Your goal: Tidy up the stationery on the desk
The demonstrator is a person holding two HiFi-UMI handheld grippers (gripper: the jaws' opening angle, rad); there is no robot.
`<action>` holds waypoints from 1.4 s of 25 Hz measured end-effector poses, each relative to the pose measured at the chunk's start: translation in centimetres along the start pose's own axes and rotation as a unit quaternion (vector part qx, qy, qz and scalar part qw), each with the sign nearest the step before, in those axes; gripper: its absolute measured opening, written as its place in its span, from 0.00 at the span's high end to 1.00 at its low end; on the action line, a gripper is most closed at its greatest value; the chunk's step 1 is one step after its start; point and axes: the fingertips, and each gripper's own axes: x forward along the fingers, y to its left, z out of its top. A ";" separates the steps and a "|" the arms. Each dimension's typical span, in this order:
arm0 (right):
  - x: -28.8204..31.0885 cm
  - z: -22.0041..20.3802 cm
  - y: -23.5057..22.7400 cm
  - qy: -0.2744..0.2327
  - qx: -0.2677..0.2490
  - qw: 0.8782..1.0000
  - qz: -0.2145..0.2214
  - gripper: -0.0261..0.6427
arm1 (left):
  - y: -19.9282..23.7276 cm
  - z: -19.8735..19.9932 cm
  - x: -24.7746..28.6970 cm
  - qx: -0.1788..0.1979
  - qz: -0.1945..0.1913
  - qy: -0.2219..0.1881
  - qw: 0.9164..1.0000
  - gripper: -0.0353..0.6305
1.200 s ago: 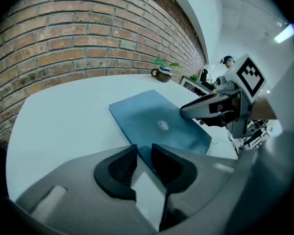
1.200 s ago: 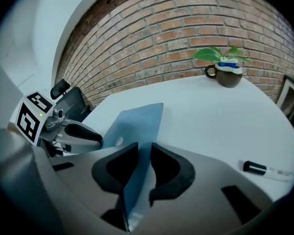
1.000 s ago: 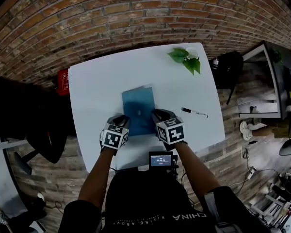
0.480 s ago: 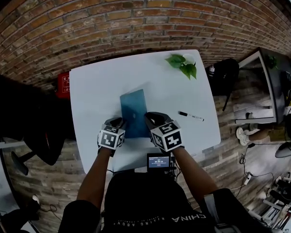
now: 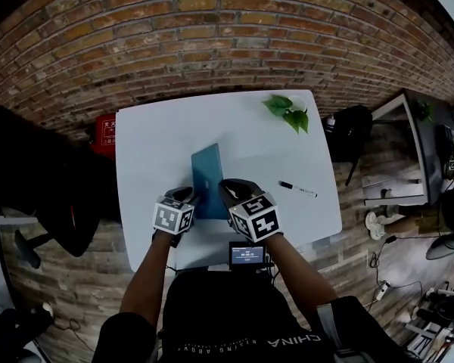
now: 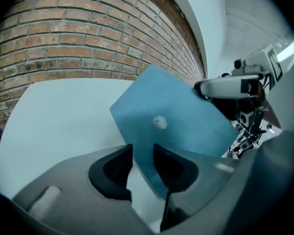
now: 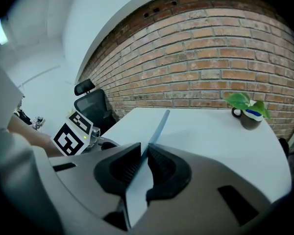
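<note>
A thin blue notebook (image 5: 206, 180) stands tilted up on its left edge on the white desk (image 5: 151, 142). My right gripper (image 5: 225, 187) is shut on its raised near edge; in the right gripper view the cover (image 7: 159, 126) runs edge-on between the pads of that gripper (image 7: 143, 163). My left gripper (image 5: 188, 197) is at the book's lower near corner. Its jaws have just been opening, and the blue cover (image 6: 171, 116) passes through the gap of the left gripper (image 6: 143, 163) without being pinched. A black marker pen (image 5: 296, 189) lies on the desk to the right.
A small potted plant (image 5: 287, 108) stands at the desk's far right corner. A small screen device (image 5: 249, 254) sits at the near edge. A black office chair (image 5: 68, 195) is left of the desk, a brick wall behind it.
The right gripper has risen and lifted the notebook's right side, so the book went from lying flat to standing steeply on its left edge. The left gripper stayed at the near left corner.
</note>
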 end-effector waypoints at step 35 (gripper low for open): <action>2.2 3.1 6.4 -0.019 -0.039 0.992 0.120 0.87 | -7.5 4.1 -7.6 -0.023 -0.004 0.012 1.000 0.65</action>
